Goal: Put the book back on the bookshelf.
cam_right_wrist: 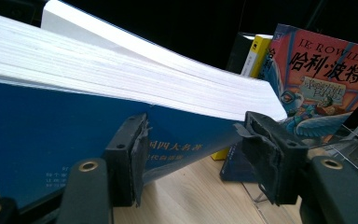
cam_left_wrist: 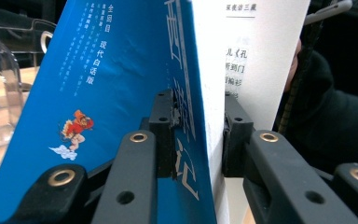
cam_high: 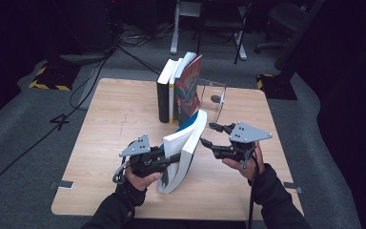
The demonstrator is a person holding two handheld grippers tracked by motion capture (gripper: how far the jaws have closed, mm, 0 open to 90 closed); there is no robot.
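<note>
The left gripper (cam_high: 174, 160) clamps the thick blue-covered paperback book (cam_high: 185, 148), held tilted above the wooden counter (cam_high: 119, 124) before the row of upright books (cam_high: 178, 88). The right gripper (cam_high: 208, 134) waits with jaws released beside it; next, stand it into the row.

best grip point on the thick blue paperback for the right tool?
Probably the free far corner of the thick blue-covered paperback, approached from its white page-edge side. The book sags open, and the left tool already clamps the spine end, so the unsupported end droops. The right tool stands open beside that corner; one pad under the cover, one over the pages should work.
</note>
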